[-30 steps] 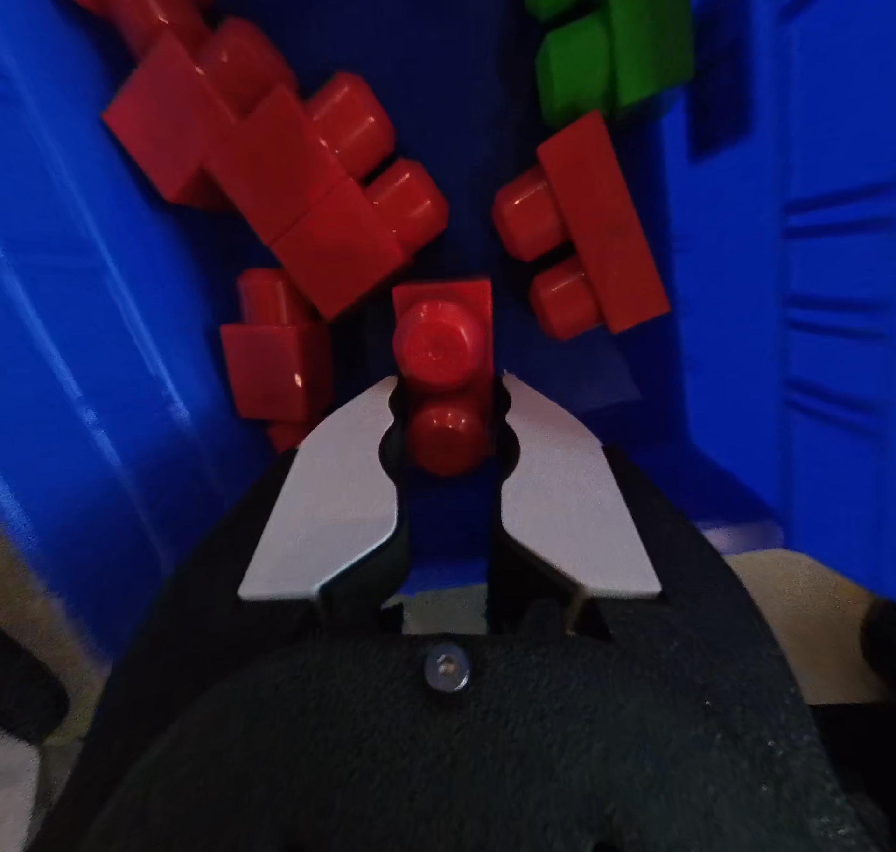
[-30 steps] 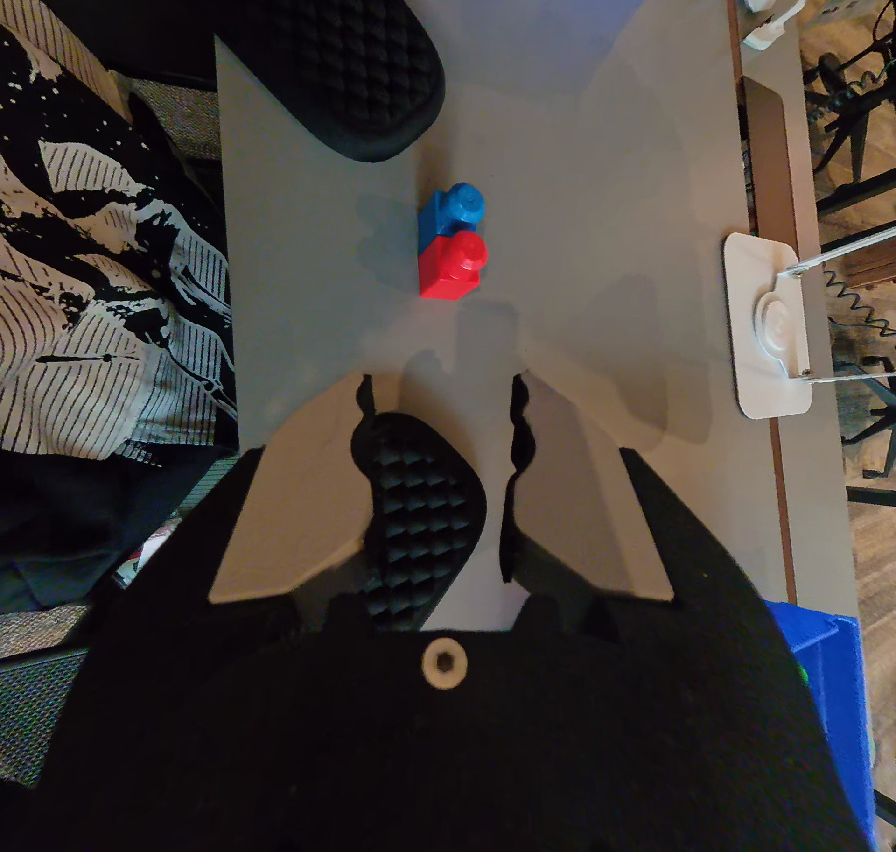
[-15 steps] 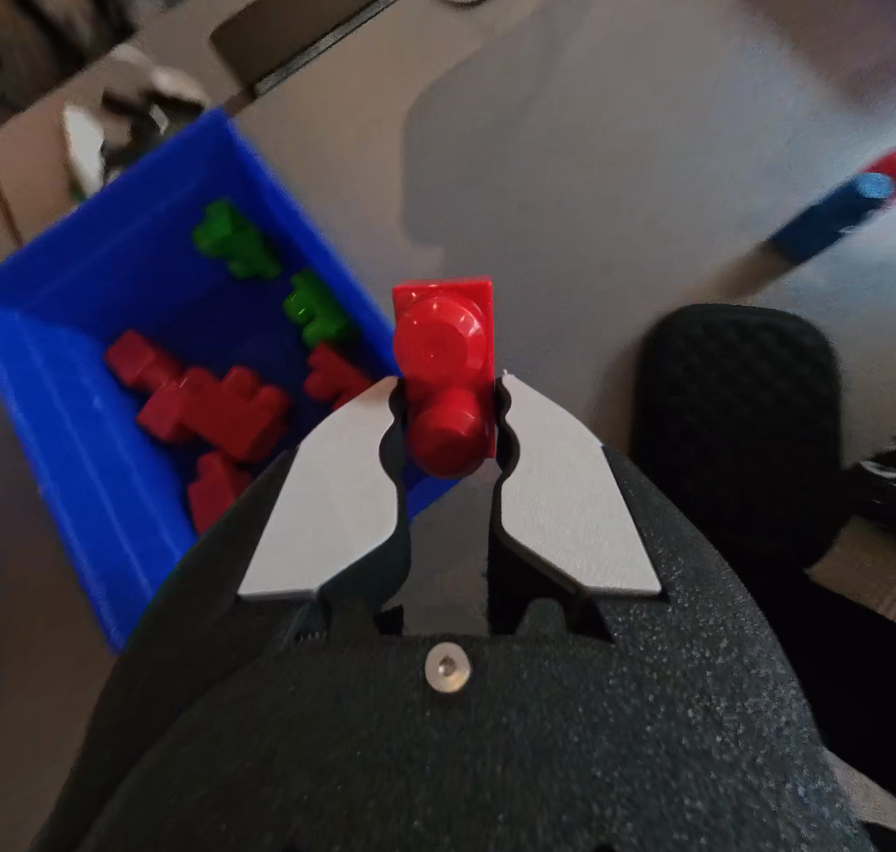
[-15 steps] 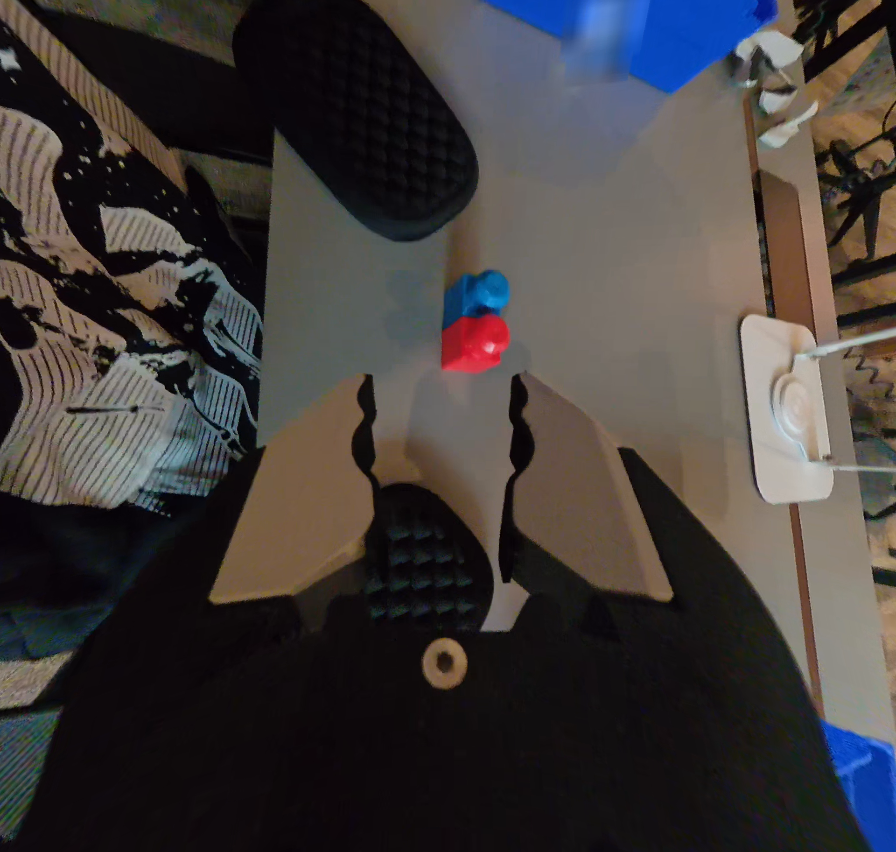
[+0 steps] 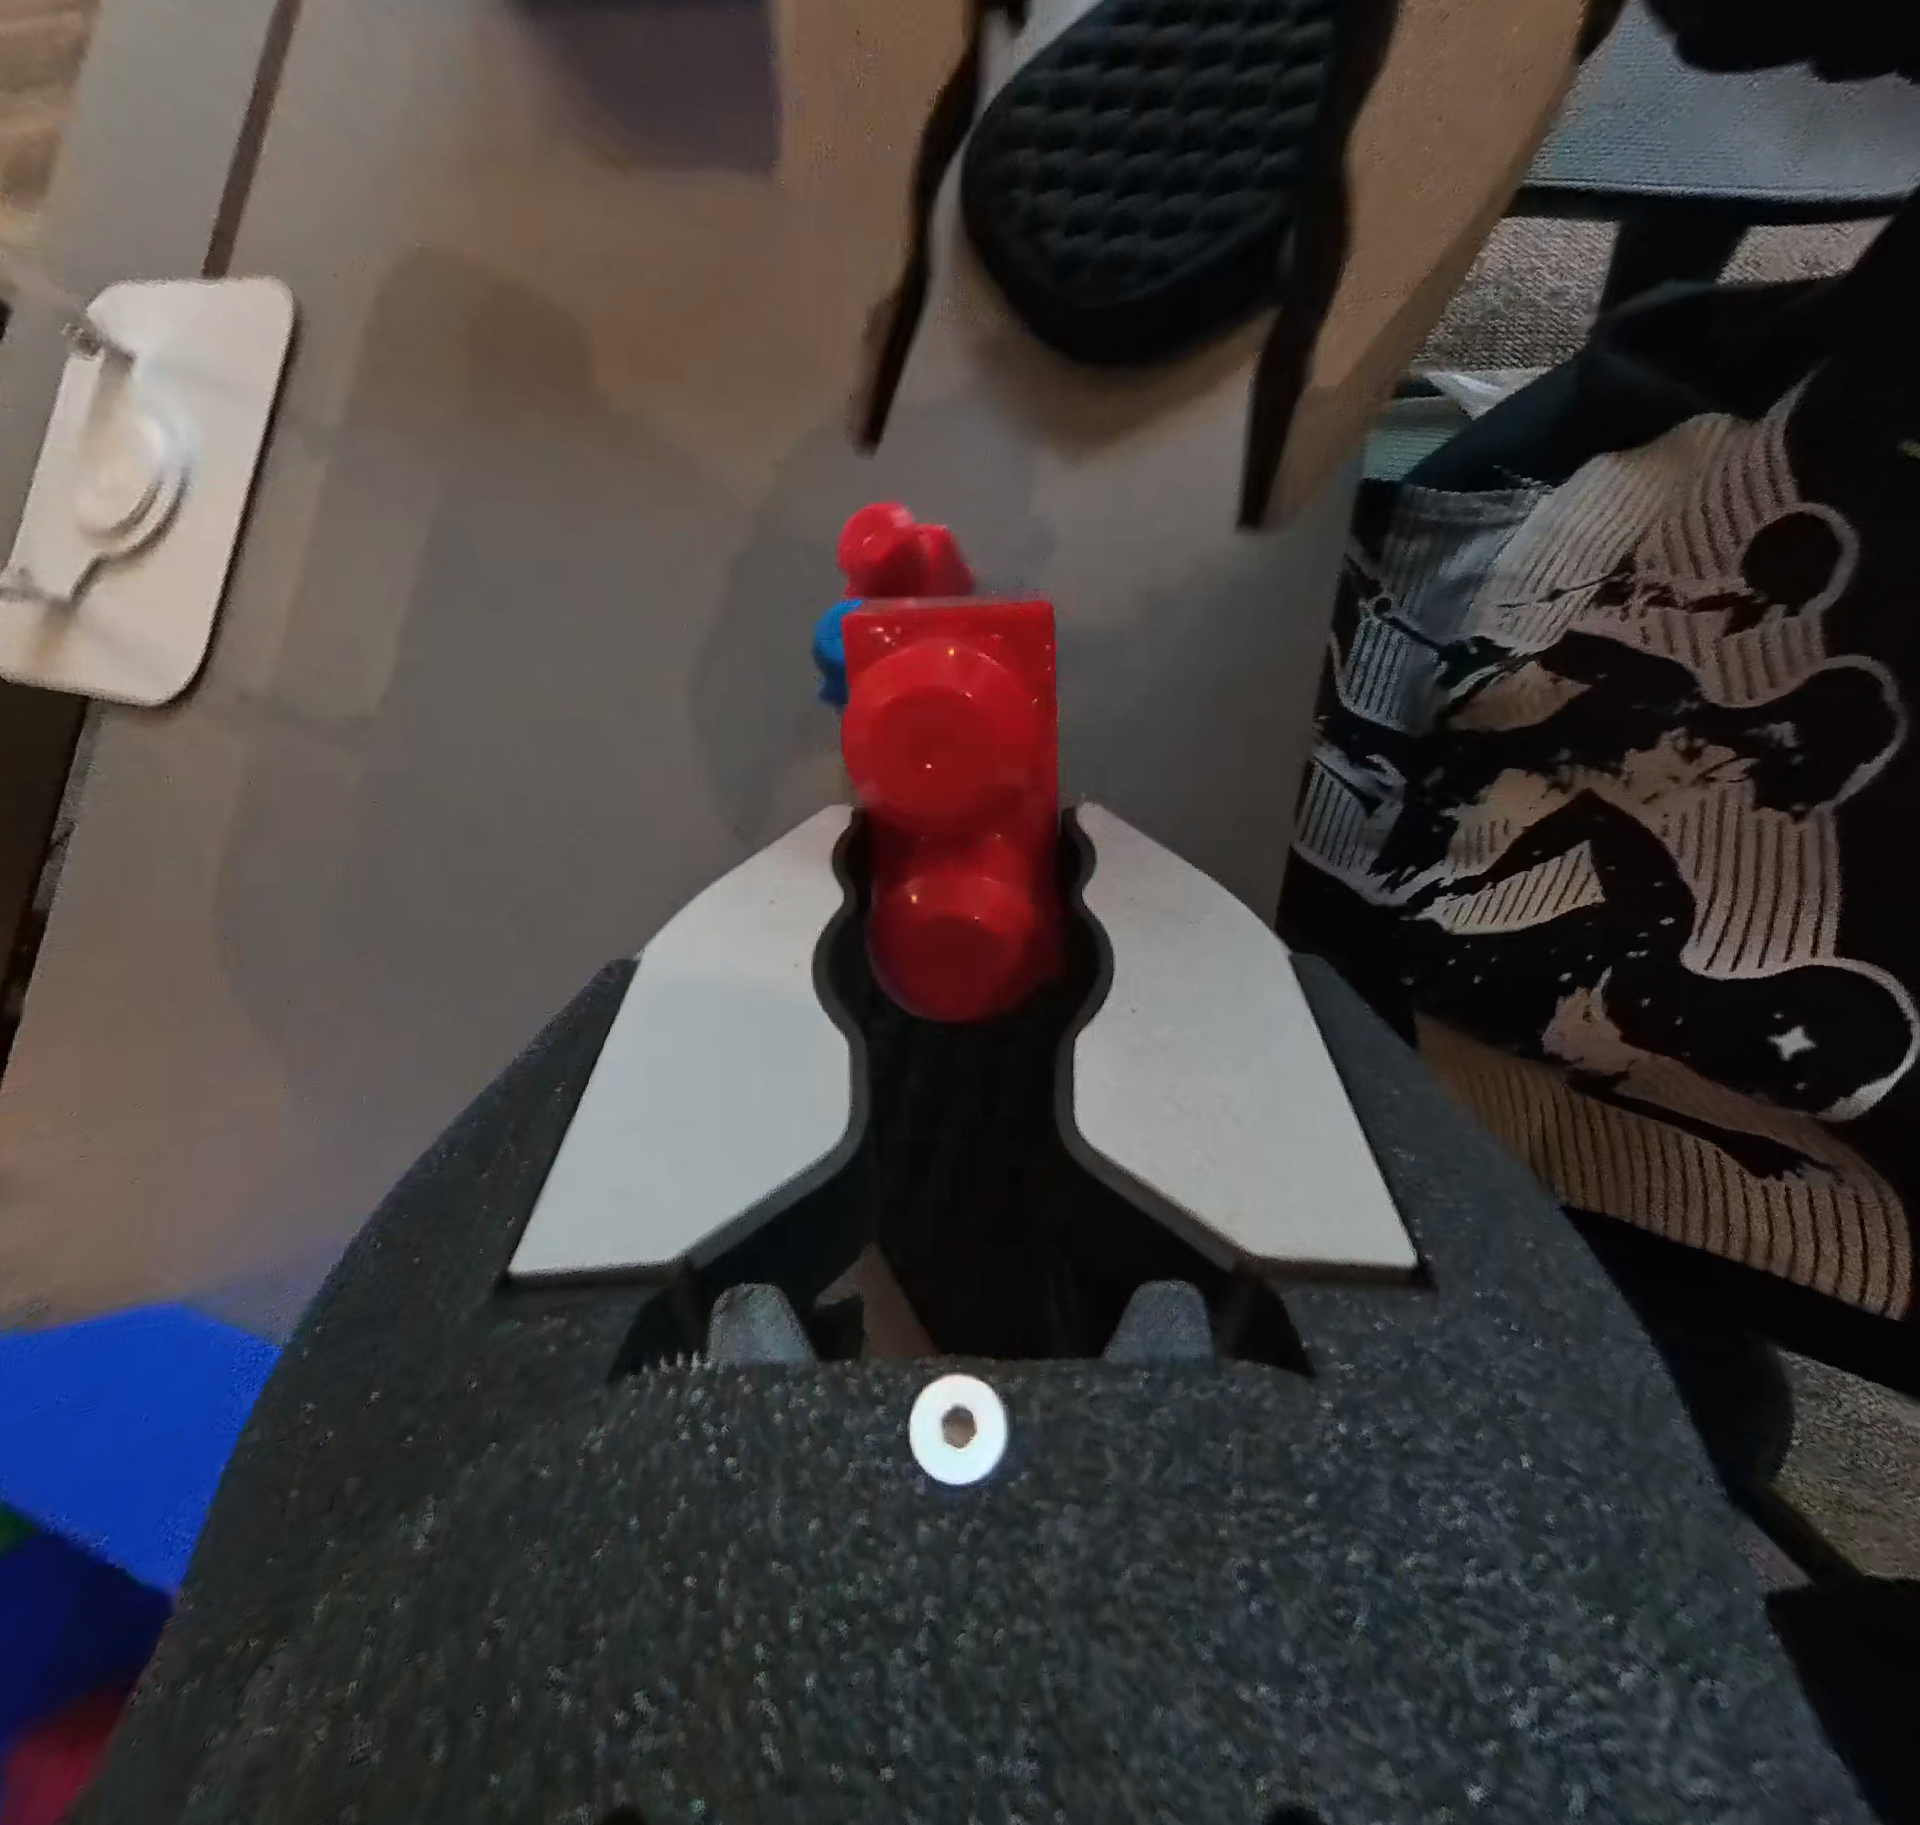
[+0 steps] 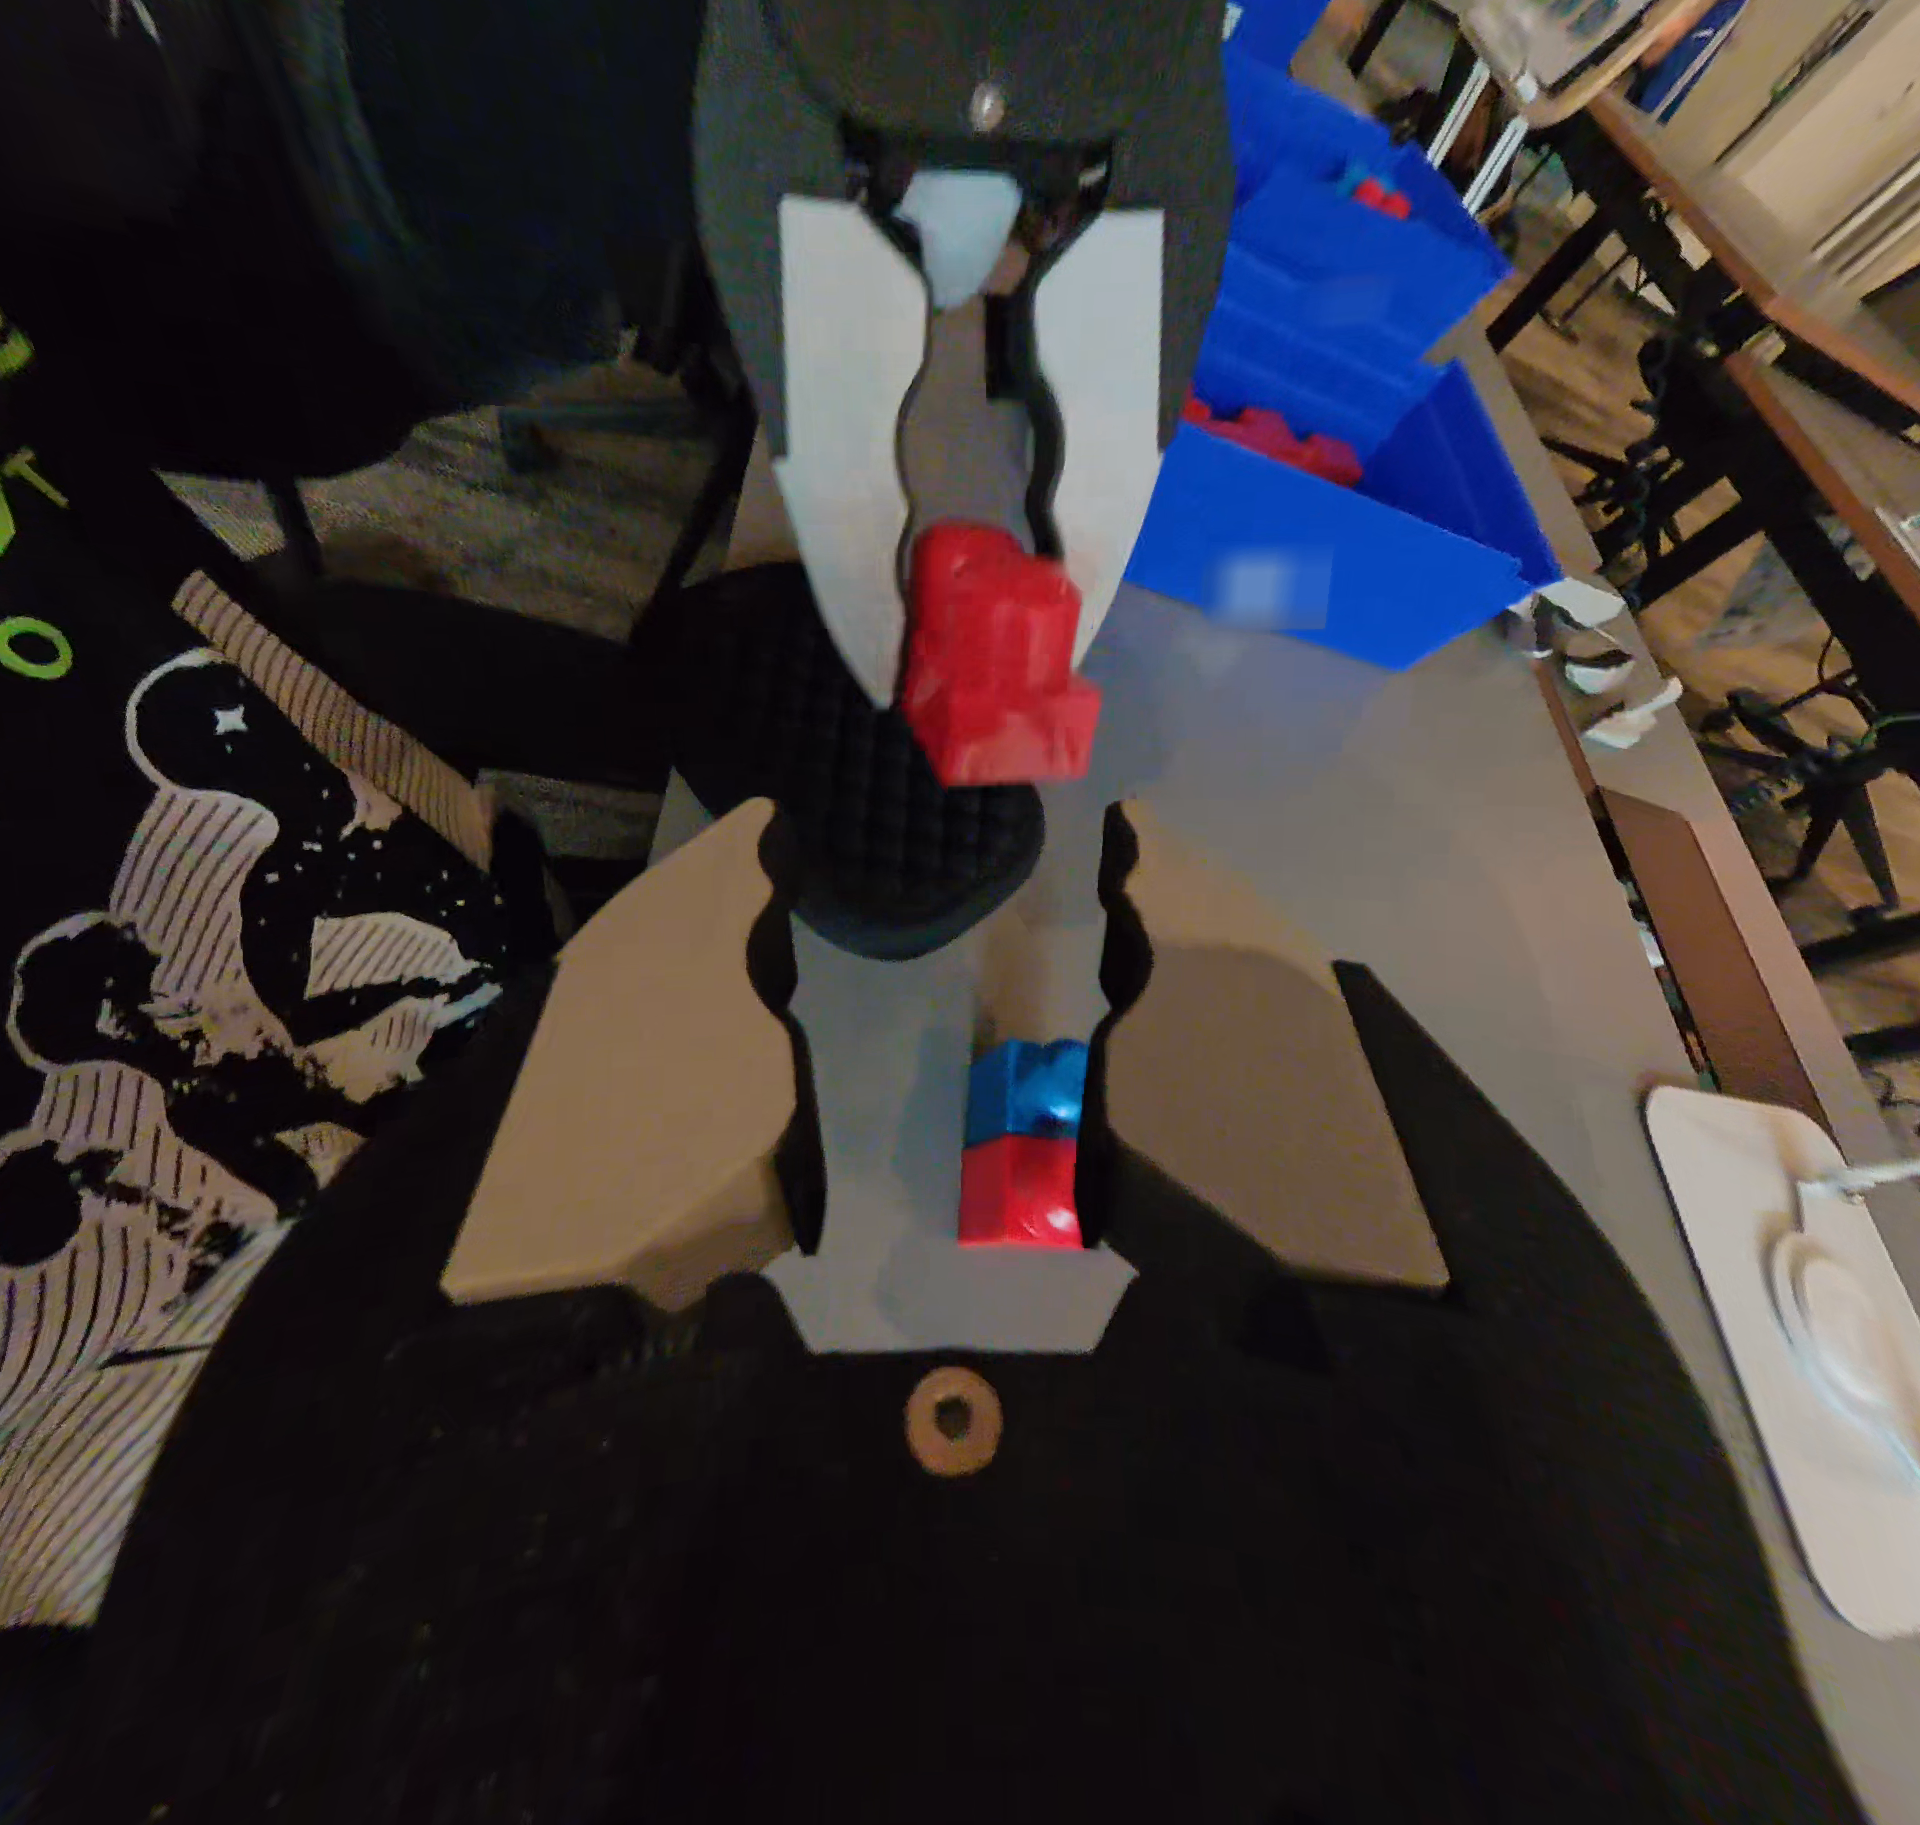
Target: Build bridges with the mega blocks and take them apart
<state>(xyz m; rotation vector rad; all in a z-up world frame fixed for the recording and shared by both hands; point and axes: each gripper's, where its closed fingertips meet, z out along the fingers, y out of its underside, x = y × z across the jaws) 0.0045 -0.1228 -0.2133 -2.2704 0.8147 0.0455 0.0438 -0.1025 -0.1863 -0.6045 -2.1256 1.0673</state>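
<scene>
A grey worktop (image 6: pixel 1403 902) carries a small pair of touching blocks, one blue block (image 6: pixel 1023 1084) and one red single-stud block (image 6: pixel 1013 1199), which serves as the landmark here. To the left of the pair, a person's black and white patterned garment (image 6: pixel 208 944) borders the worktop. Above and beyond the pair, the left tool (image 6: pixel 987 622) is clenched on a red two-stud block (image 6: pixel 992 653), held clear of the worktop over a black textured pad (image 6: pixel 883 840). The right tool (image 6: pixel 951 819) is released, its fingers straddling the pair without touching it. Right of the pair and farther back stand blue bins (image 6: pixel 1320 570) holding more red blocks. Nearer, to the right, lies a white plate-like stand (image 6: pixel 1787 1308).
</scene>
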